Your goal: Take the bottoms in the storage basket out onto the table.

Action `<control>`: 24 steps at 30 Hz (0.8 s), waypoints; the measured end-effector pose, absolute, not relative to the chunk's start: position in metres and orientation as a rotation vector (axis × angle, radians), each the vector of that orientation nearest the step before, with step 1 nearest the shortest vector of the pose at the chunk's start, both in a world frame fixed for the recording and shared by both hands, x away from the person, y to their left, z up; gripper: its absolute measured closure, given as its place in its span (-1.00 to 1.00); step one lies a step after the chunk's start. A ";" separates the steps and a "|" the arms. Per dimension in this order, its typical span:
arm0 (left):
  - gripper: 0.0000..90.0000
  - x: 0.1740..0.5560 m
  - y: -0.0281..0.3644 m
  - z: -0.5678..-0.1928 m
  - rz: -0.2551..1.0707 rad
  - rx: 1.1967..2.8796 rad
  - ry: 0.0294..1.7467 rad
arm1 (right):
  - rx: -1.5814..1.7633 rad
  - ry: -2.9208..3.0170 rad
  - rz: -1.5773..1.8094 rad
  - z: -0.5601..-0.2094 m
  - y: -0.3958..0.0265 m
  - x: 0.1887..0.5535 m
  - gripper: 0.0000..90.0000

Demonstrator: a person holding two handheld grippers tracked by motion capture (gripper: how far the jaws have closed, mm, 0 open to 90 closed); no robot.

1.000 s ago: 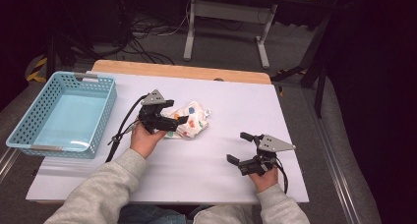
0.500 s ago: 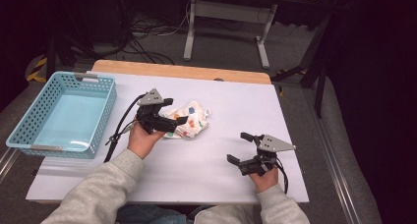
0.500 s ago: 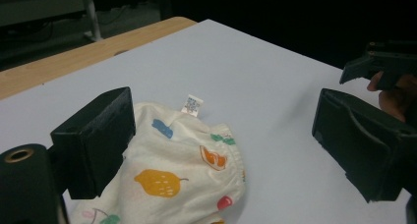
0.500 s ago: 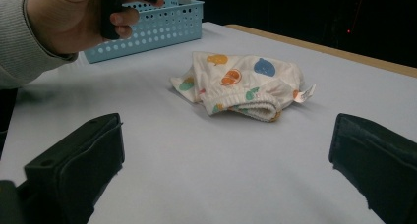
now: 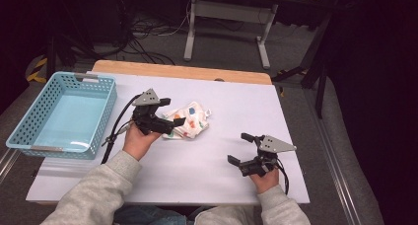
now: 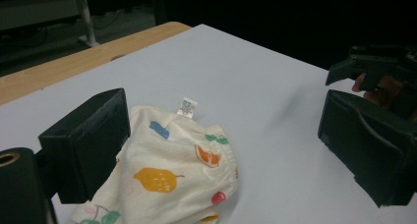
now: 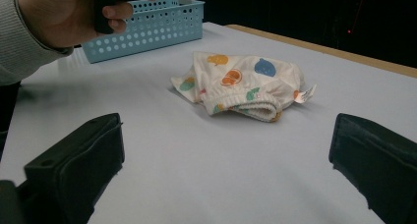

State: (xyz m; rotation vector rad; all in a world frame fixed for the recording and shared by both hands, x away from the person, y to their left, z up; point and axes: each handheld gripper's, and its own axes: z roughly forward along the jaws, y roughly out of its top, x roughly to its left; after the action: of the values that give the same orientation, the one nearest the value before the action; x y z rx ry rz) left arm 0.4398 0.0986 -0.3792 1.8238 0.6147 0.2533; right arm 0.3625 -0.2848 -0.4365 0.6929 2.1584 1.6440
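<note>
A small folded garment [image 5: 187,122], white with coloured fruit prints, lies on the white surface [image 5: 236,101] near its middle, well right of the light blue basket [image 5: 61,114] at the left edge. The left claw [image 5: 170,119] hovers just over the garment's left side with its jaws spread wide and nothing between them. The right claw [image 5: 239,148] sits lower right, apart from the garment, also spread and empty.

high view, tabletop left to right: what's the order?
blue basket → left gripper → printed cloth → right gripper. The left gripper's fingers are open above the cloth's left edge; the right gripper is open over bare table.
</note>
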 end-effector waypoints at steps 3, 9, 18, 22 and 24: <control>-0.90 0.438 0.101 -0.379 0.239 1.825 0.617 | 0.692 2.159 1.644 -0.436 -0.285 0.362 -0.98; -0.96 0.435 0.111 -0.379 0.229 1.821 0.617 | 0.690 2.161 1.646 -0.436 -0.285 0.363 -0.98; -0.97 0.423 0.132 -0.388 0.209 1.823 0.621 | 0.686 2.162 1.649 -0.436 -0.285 0.362 -0.98; -0.97 0.417 0.144 -0.396 0.209 1.828 0.628 | 0.686 2.163 1.650 -0.436 -0.284 0.363 -0.98; -0.97 0.414 0.149 -0.399 0.205 1.824 0.630 | 0.685 2.165 1.649 -0.436 -0.284 0.362 -0.98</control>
State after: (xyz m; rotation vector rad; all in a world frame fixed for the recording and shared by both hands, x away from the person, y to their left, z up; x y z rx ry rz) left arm 0.4144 0.1492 -0.3995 1.8243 0.6299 0.2047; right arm 0.3625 -0.2844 -0.4364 0.6845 2.1648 1.6490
